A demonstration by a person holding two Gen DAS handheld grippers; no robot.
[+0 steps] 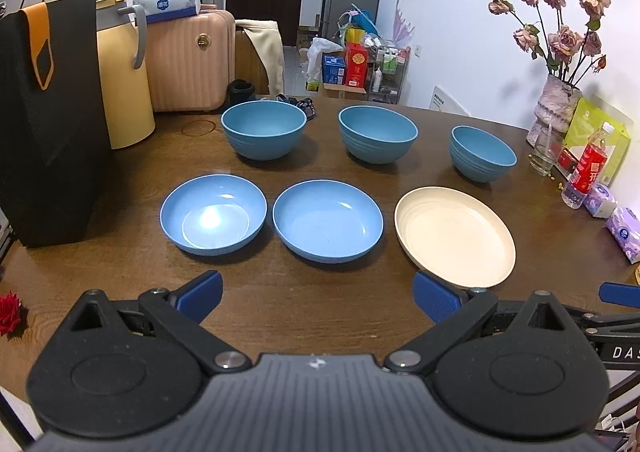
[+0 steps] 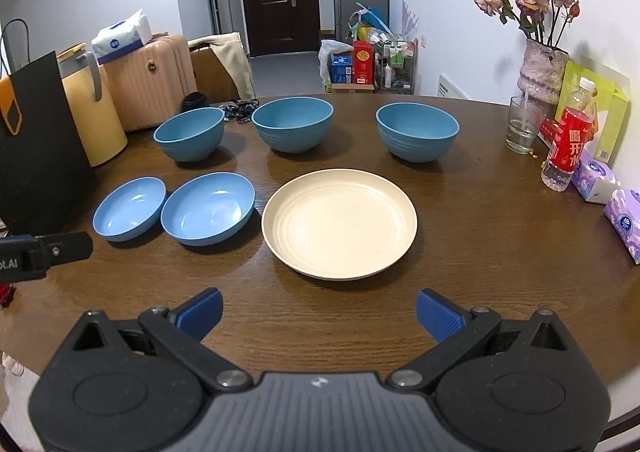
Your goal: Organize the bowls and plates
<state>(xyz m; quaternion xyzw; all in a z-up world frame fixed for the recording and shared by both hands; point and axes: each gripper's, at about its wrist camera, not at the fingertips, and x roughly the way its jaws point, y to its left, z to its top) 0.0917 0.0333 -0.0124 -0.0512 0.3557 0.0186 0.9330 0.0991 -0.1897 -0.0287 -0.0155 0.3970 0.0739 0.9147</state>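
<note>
Bright overhead light w/ glare spot in the leftmost shallow glossy blue bowl (image 1: pixel 213 215); soft shadows; sharp focus; heavy fisheye bending, dark corners.

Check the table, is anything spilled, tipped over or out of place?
Nothing spilled or tipped. All the bowls sit upright in two neat rows. The only odd one out is the cream plate, alone among blue dishes in the front row.

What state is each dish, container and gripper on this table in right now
Left gripper: open, holding nothing.
Right gripper: open, holding nothing.
Three deep blue bowls: upright, empty, unstacked.
Two shallow blue bowls: upright, empty, side by side.
Cream plate: flat, empty.
Glass: upright, a little water inside.
Red-label bottle: upright, capped.
</note>
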